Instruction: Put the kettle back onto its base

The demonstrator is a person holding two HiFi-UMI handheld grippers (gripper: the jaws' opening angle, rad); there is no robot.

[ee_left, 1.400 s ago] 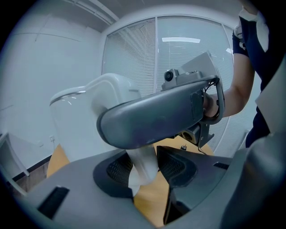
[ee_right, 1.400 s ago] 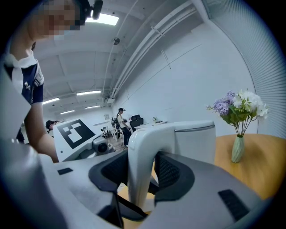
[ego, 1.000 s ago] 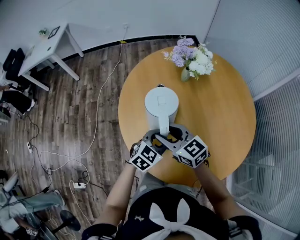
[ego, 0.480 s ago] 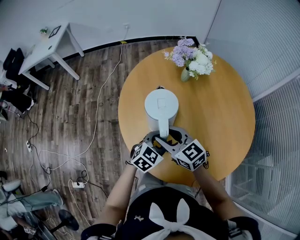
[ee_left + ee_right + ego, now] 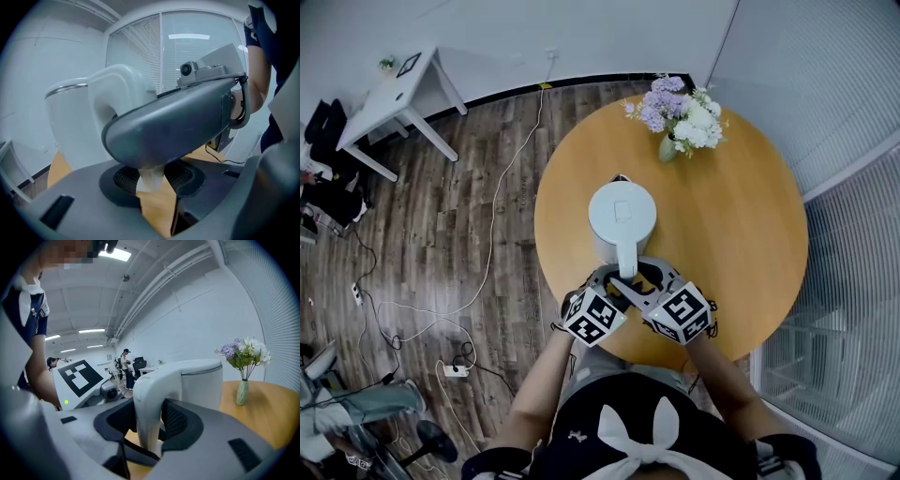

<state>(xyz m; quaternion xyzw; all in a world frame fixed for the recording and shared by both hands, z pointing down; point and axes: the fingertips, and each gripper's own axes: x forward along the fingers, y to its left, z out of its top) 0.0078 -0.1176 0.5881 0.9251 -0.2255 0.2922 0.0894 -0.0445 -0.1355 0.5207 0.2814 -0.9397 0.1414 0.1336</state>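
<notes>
The kettle (image 5: 622, 214) stood upright left of the table's (image 5: 741, 234) centre. Its handle (image 5: 627, 255) pointed at the near edge, toward both grippers. The left gripper (image 5: 614, 283) was closing round the handle's foot, not yet pinching. The right gripper (image 5: 645, 279) bracketed it, unclenched. Nothing had noticeably shifted since a second earlier.

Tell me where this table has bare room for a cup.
Bare: the right half of the table, between kettle, flowers and rim; a thin strip left of the kettle. Crowded: the near edge, where left gripper, jaws closing around the handle, meets right gripper.
</notes>
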